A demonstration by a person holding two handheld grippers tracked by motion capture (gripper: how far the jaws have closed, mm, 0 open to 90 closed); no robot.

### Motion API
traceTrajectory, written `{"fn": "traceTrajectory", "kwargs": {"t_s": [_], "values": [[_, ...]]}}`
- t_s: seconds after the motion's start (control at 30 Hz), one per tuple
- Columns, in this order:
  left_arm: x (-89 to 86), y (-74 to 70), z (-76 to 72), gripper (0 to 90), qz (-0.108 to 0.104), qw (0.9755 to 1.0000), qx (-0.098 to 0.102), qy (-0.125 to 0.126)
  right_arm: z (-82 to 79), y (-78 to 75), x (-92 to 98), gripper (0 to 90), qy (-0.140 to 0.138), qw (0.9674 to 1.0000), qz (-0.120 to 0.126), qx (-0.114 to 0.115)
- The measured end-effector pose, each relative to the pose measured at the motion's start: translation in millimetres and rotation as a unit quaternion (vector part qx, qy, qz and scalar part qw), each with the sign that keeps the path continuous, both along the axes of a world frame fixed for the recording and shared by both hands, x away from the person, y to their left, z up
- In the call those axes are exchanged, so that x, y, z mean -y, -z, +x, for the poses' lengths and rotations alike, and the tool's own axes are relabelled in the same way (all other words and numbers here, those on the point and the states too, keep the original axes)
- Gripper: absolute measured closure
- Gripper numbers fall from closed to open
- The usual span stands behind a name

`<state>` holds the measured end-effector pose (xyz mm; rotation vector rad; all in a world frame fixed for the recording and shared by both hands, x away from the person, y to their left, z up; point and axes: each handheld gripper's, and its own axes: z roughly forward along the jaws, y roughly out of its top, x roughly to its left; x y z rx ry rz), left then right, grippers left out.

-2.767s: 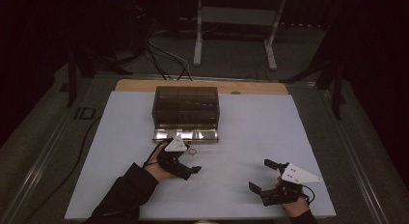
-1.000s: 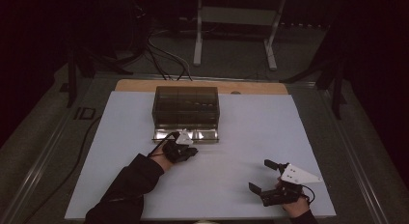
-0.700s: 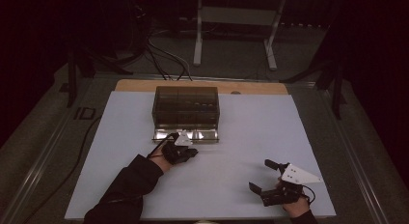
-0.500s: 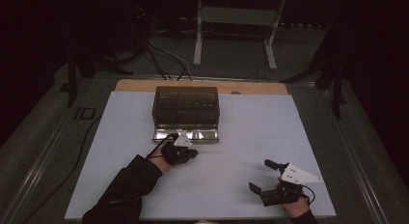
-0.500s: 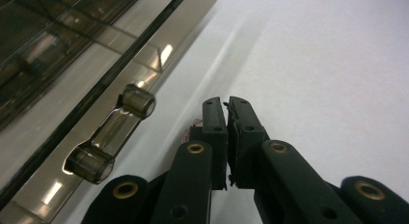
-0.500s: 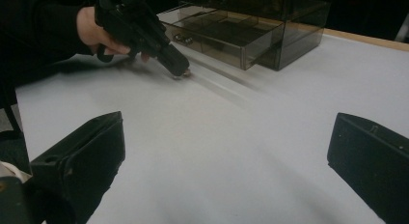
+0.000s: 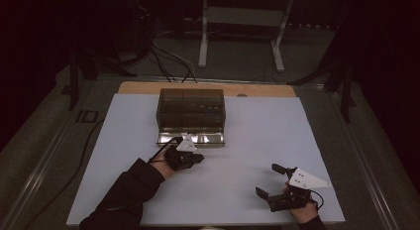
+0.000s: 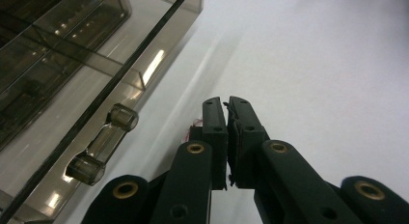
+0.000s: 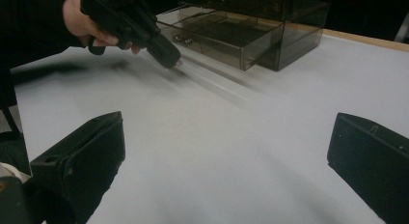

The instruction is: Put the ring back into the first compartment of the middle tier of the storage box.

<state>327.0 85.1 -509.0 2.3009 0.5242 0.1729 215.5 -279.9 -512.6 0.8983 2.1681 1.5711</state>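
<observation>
smoked clear plastic drawer box [image 7: 190, 108], bottom drawer [image 8: 72, 122] out with cylindrical knob handle [image 8: 101, 144], left gripper [image 8: 226, 105] matte black jaws clenched empty, right gripper [image 9: 226, 151] jaws spread wide, smooth white table [image 7: 267, 141]

A white tabletop [image 7: 257, 141] spreads under the left fingers [image 7: 198, 158] and the right fingers [image 7: 278, 168]. Beyond the left fingers, a strip of bare wood [image 7: 267, 90] shows along the tabletop's far edge, with a small dark spot [image 7: 241, 95] on it. Farther off on the grey floor [image 7: 237, 74] lie dark cables [image 7: 168, 61] beside a pale metal stand [image 7: 203, 41]. Left of the left fingers, off the tabletop, sits a small dark plate [image 7: 86, 116]. Far beyond the right fingers stands a black post [image 7: 346, 91].
</observation>
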Motion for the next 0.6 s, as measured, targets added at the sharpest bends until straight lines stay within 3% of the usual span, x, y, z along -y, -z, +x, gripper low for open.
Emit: {"fn": "traceTrajectory", "kwargs": {"t_s": [0.37, 0.6], "values": [[0.9, -15.8, -9.4, 89.0, -0.01, 0.9998, 0.008, 0.016, 0.1, 0.0, 0.0, 0.0, 0.0, 1.0, 0.001, -0.001], [-0.4, -22.4, -13.0, 88.9, -0.018, 0.9995, -0.001, 0.025, 0.3, 0.3, -0.2, 0.0, 0.001, 1.0, 0.001, -0.002]]}}
